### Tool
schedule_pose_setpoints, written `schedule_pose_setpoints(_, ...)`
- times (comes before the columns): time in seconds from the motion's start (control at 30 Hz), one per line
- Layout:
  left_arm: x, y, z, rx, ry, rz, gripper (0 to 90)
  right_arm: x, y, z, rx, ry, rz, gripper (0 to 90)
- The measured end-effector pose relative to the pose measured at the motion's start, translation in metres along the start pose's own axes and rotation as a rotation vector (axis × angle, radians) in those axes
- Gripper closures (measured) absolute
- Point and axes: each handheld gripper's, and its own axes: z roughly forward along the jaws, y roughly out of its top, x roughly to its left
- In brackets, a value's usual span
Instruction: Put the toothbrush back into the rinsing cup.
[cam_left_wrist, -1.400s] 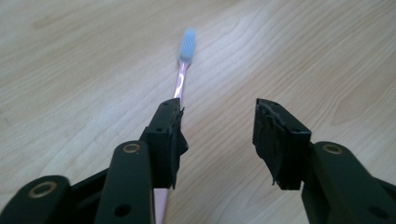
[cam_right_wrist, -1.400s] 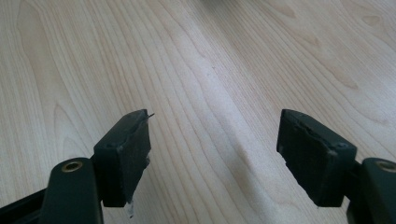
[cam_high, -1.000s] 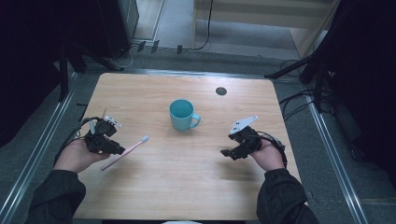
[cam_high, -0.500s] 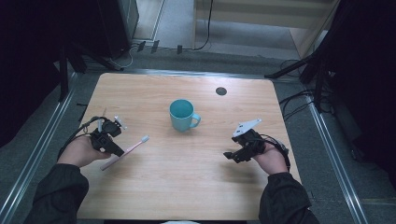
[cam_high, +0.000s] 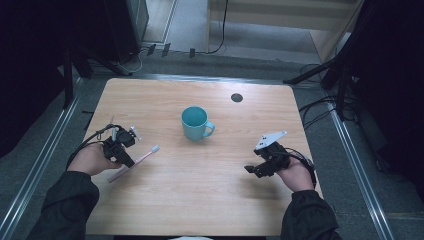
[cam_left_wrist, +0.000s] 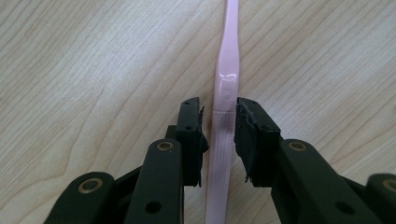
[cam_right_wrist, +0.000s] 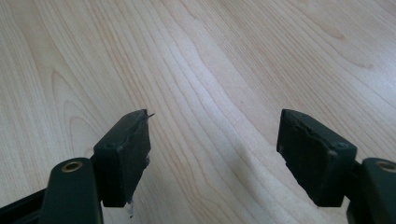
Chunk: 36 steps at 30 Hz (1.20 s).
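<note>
1. The left gripper (cam_left_wrist: 218, 135) straddles the handle of the pink toothbrush (cam_left_wrist: 224, 107), its jaws close on either side but with slim gaps showing, so not yet clamped. The toothbrush lies flat on the wooden table (cam_high: 200, 200), at its near left.
2. The right gripper (cam_right_wrist: 215, 154) hangs over bare wood at the near right, jaws spread wide and holding nothing.
3. Farther off, the teal mug (cam_high: 196, 123) stands upright mid-table; I judge the pickup barely begun.
4. No readable writing anywhere.
</note>
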Motion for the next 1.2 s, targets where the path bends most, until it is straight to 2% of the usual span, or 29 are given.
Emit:
schedule_pose_setpoints(0.13, 0.0, 0.002, 0.003, 0.004, -0.014, 0.014, 70.9, 0.0, -0.002, -0.001, 0.0, -0.002, 0.003, 25.7)
schedule_pose_setpoints(0.37, -0.001, 0.004, 0.008, 0.021, -0.011, 0.021, 70.7, 0.0, -0.003, -0.002, -0.005, -0.005, 0.005, 25.7)
schedule_pose_setpoints(0.6, -0.002, 0.005, 0.008, 0.024, 0.009, 0.034, 72.7, 0.0, -0.003, -0.002, -0.006, -0.005, 0.006, 25.7)
schedule_pose_setpoints(0.73, -0.008, 0.004, 0.009, 0.013, 0.032, 0.007, 75.4, 0.0, -0.003, -0.002, -0.005, -0.007, 0.007, 25.7)
schedule_pose_setpoints(0.83, -0.009, 0.004, 0.009, 0.016, 0.051, 0.011, 77.4, 0.001, -0.003, -0.002, -0.005, -0.007, 0.0, 25.7)
schedule_pose_setpoints(1.07, -0.007, 0.004, 0.009, 0.013, 0.036, -0.031, 78.6, 0.001, -0.003, -0.002, -0.004, -0.006, 0.001, 25.6)
schedule_pose_setpoints(1.1, -0.006, 0.004, 0.009, 0.013, 0.028, -0.054, 78.8, 0.001, -0.003, -0.002, -0.004, -0.007, 0.0, 25.7)
schedule_pose_setpoints(1.2, -0.004, 0.004, 0.008, 0.012, 0.019, -0.069, 79.1, 0.0, -0.003, -0.002, -0.004, -0.009, -0.001, 25.7)
